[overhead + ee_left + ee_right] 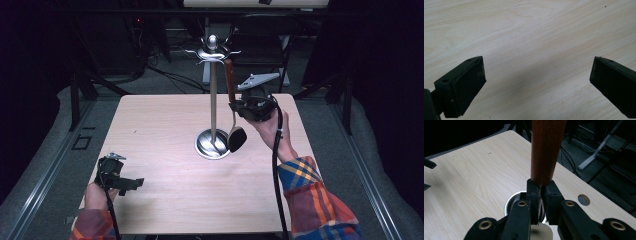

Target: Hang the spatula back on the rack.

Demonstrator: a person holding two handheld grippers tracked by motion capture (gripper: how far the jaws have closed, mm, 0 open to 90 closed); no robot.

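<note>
Pinching the ladle [232, 107] shaft beside the stand [213, 100] with our right gripper [239, 107], left gripper [131, 183] fingers [464, 87] spread idle over the bench [165, 130], we risk it swinging and toppling the stand.

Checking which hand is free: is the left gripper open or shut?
Open. The left gripper has its jaws standing wide apart with bare table between them, nothing held.
</note>
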